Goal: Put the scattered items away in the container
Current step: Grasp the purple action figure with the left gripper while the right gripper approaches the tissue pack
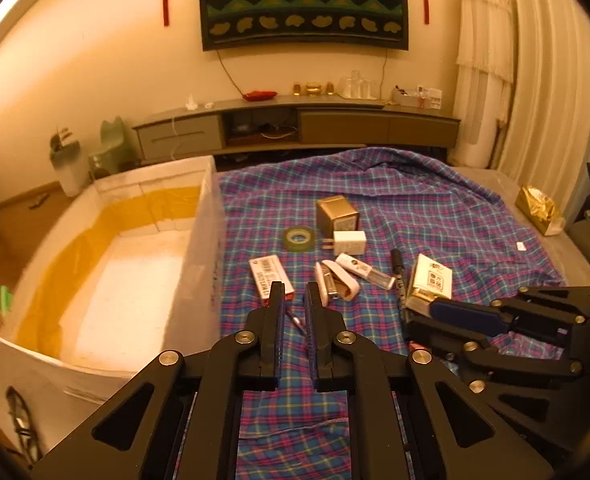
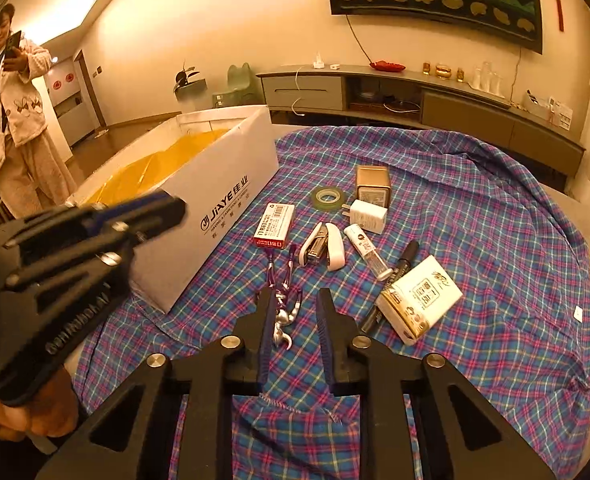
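The white cardboard box (image 1: 203, 216) (image 2: 223, 200) with a yellow lining stands left of the plaid cloth. Scattered on the cloth are a gold tin (image 2: 372, 184), tape roll (image 2: 327, 197), white charger (image 2: 369, 215), red-white staple box (image 2: 275, 226), white stapler (image 2: 323, 246), white tube (image 2: 369, 250), black marker (image 2: 395, 284) and a white-gold carton (image 2: 419, 298). A silver-purple eyelash curler (image 2: 285, 304) lies under my right gripper (image 2: 295, 300) (image 1: 431, 312), whose jaws stand slightly apart without pressing it. My left gripper (image 1: 295, 292) (image 2: 171, 208) is shut and empty, hovering before the staple box (image 1: 271, 278).
A person in pale pyjamas (image 2: 19, 120) stands far left beyond the box, holding a phone. A gold bag (image 1: 539, 210) sits at the bed's right edge. A low TV cabinet (image 1: 295, 124) runs along the far wall.
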`<state>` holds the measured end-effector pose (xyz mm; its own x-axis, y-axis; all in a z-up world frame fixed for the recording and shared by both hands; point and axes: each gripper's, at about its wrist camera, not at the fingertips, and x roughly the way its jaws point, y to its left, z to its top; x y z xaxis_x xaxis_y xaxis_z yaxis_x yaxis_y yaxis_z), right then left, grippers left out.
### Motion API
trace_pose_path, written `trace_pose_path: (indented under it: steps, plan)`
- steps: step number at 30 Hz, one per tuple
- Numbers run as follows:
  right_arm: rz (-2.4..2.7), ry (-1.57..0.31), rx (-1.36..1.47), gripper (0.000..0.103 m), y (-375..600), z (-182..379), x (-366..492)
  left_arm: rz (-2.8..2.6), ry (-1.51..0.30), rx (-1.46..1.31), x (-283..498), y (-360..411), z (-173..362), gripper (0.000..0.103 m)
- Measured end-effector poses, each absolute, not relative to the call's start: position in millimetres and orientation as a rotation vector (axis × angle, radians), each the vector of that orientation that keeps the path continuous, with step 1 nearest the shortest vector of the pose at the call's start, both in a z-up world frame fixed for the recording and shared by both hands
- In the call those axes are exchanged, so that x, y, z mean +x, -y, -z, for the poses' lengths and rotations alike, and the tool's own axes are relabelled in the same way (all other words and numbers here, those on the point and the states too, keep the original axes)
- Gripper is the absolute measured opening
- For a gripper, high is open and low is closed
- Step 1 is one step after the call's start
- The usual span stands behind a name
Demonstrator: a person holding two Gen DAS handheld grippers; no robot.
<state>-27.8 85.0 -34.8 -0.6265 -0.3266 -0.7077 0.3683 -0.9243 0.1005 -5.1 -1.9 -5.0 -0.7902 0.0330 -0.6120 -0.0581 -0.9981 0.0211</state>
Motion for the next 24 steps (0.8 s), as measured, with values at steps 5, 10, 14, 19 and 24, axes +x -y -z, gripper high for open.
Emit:
trace_pose_path:
  steps: [5, 10, 14, 19, 24]
  plan:
    - [2.525, -0.109, 1.118, 0.020, -80, 46, -28, -2.895, -0.028, -1.066, -19, 5, 23, 0.008]
    - [2.529, -0.121, 1.143, 0.021, -78, 54, -31, -2.875, 0.000, -1.058, -20, 5, 21, 0.009]
    - [2.536, -0.121, 1.164, 0.021, -79, 60, -32, -2.857, 0.017, -1.078, -21, 6, 25, 0.009]
    - [2.551, -0.085, 1.184, 0.037, -85, 61, -34, -2.851, 0.028, -1.085, -23, 6, 28, 0.038]
    - [2.562, -0.054, 1.201, 0.054, -91, 63, -37, -2.822, 0.052, -1.102, -24, 4, 33, 0.047]
